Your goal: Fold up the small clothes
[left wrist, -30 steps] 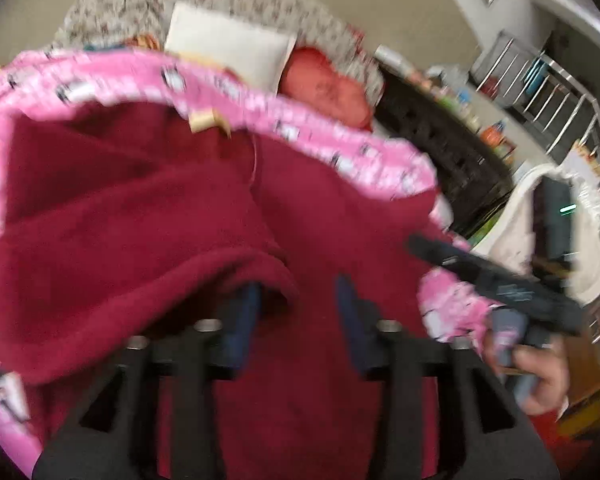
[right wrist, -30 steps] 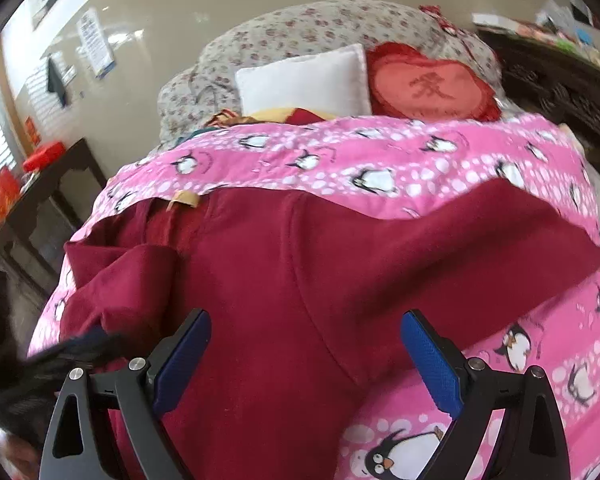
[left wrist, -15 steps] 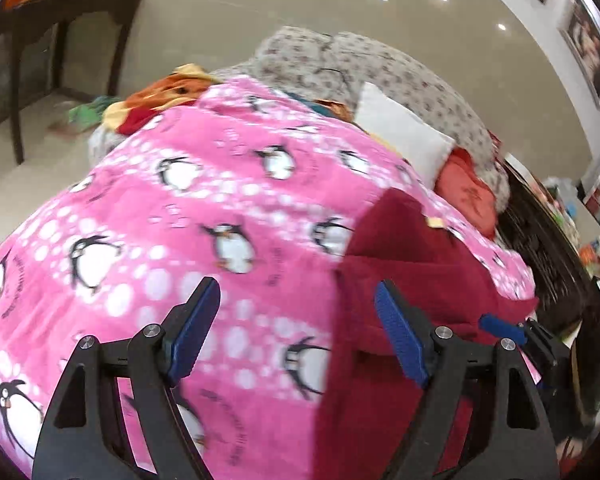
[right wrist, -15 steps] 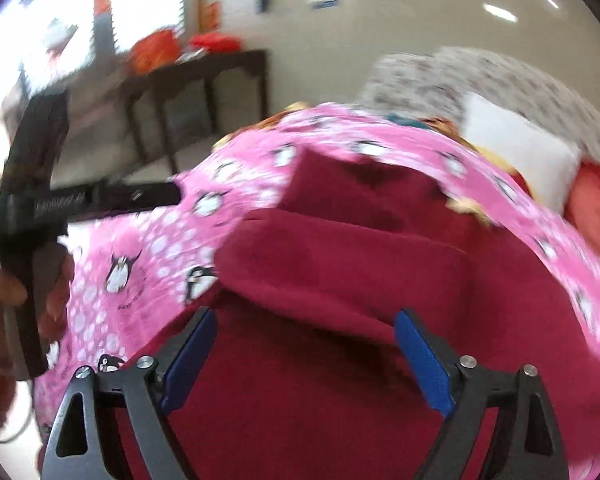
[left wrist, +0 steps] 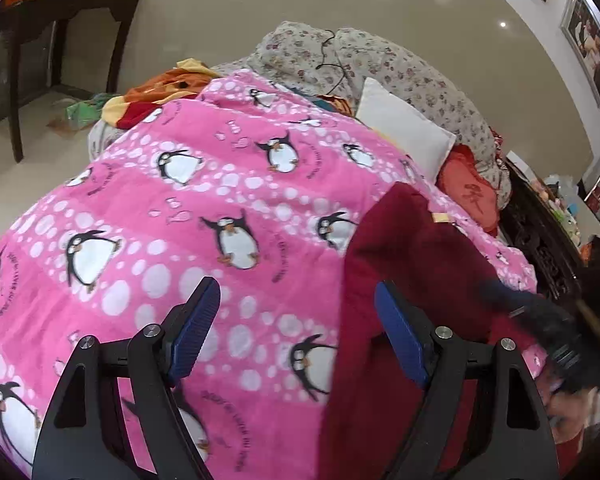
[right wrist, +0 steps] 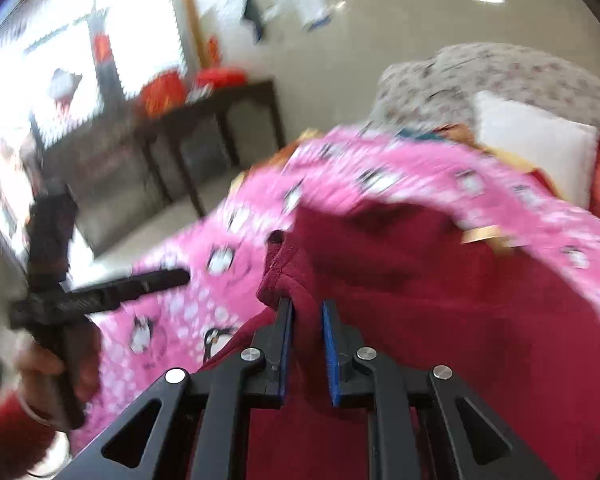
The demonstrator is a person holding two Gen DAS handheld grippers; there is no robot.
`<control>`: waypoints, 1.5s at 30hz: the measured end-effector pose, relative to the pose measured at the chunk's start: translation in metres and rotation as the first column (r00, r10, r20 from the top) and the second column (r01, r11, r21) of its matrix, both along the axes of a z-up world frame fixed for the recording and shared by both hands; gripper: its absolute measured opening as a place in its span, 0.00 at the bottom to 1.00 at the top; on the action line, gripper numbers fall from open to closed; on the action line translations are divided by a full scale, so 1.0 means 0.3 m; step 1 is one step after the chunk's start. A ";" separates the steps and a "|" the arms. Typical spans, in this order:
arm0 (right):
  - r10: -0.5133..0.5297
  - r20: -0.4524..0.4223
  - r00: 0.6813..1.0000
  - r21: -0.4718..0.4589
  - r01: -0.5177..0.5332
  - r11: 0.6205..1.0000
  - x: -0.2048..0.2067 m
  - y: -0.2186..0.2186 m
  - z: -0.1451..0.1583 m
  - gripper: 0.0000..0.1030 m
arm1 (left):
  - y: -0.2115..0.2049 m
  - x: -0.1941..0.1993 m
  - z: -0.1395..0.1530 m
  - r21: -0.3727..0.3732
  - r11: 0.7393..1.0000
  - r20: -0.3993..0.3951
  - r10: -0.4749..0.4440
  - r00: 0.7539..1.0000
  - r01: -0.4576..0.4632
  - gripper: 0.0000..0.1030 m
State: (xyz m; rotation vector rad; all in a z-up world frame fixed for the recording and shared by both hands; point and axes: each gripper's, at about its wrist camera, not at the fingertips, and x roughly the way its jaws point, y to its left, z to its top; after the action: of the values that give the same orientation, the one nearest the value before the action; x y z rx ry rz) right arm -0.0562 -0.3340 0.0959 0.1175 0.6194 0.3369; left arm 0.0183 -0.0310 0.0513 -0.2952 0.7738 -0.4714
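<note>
My right gripper (right wrist: pixel 306 322) is closing on a raised fold of the maroon garment (right wrist: pixel 440 300); the jaws stand narrow with a ridge of the fleece between the blue pads, and the picture is too blurred for me to say the pads are pressing it firm. I judge I am pinching here because this is the folded edge nearest me, the handiest place to lift and carry the cloth over itself.

My left gripper (left wrist: pixel 296 332) stands wide with nothing between its fingers. Ahead of it and under it is only the pink penguin blanket (left wrist: pixel 180 220); the garment lies off to its right, the near edge just beside the right finger. I read that as the left hand standing clear so the right can work alone.

The garment rests spread on the blanket, its tan label (left wrist: pixel 440 217) at the far end, away from both grippers. Beyond that sit a white pillow (left wrist: pixel 404 136) and a red cushion (left wrist: pixel 468 196), well apart from the work.

From the right wrist view the left tool shows off to the left, held in a hand (right wrist: pixel 56 364) above the blanket.
</note>
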 end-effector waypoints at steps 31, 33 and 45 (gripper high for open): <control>0.001 -0.060 0.998 -0.224 -0.014 0.975 0.107 0.094 -0.139 0.05 | -0.368 0.080 0.024 0.059 0.986 0.007 -0.158 0.987 0.157 0.78; -0.064 -0.035 0.997 -0.078 0.061 0.995 0.083 -0.007 -0.101 0.05 | -0.329 0.073 0.044 0.052 0.989 0.024 -0.137 0.990 0.136 0.78; -0.547 -0.126 0.828 -0.098 0.538 0.837 -0.375 -0.543 -0.083 0.35 | -0.339 0.125 -0.027 0.168 0.985 0.013 -0.050 0.999 0.047 0.78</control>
State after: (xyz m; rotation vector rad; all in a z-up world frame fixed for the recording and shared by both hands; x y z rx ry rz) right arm -0.1688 -0.4969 0.0711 0.2592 0.7147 -0.2493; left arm 0.0559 -0.1327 0.0432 -0.1157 0.8005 -0.4512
